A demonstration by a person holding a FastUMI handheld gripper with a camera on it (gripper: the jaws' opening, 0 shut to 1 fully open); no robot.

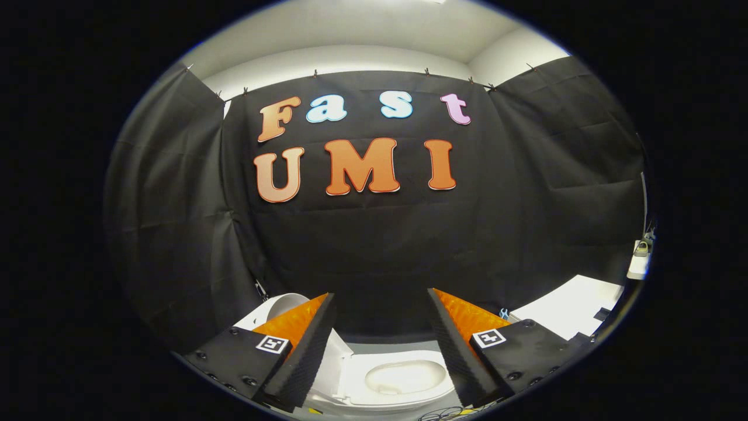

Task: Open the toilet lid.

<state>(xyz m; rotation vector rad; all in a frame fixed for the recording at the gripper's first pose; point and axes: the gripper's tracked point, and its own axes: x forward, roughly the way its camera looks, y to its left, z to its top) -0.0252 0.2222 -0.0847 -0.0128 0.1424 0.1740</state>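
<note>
A white toilet [403, 397] stands low down, beneath and between my two fingers. Its oval bowl [404, 377] shows open from above. A white panel [336, 359], which looks like the lid, stands raised at the bowl's left side, partly behind my left finger. A rounded white part [279, 307] of the toilet rises beyond that finger. My gripper [381, 293] is open, held above the toilet, with nothing between its fingers and touching nothing.
Black cloth walls close the booth ahead and on both sides. A white tabletop [575, 307] lies to the right, with a small white device [640, 260] further right. Grey floor [385, 346] shows behind the toilet. Thin cables [444, 414] lie below the bowl.
</note>
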